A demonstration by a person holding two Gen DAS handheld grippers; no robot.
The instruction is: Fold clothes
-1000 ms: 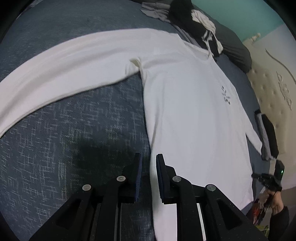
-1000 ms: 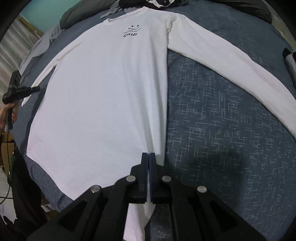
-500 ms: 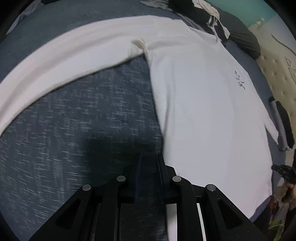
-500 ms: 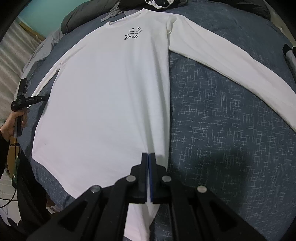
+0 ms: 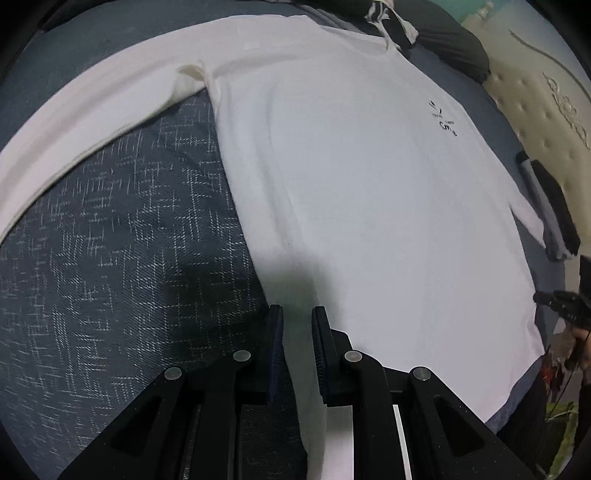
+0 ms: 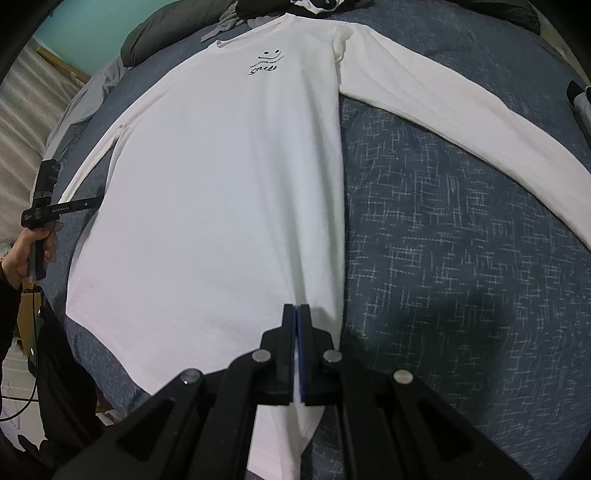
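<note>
Under both tools: white shirt (image 6: 207, 206) | left tool (image 5: 297, 314) parted | right tool (image 6: 296, 308) clenched, empty

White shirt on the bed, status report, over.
Right tongs shut at shirt's lower side edge. Left tongs slightly apart over opposite edge, no grip visible. White shirt flat, sleeves spread, unfolded. Nothing blocking.

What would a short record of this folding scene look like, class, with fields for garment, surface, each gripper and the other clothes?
garment: white long-sleeved cotton shirt with a black smile print, spread flat, sleeves out
surface: dark blue woven bedspread
left gripper: jaws slightly apart over the shirt's side edge near the hem
right gripper: shut on the shirt's lower side edge
other clothes: dark heap of garments beyond the collar
status: shirt not yet folded
</note>
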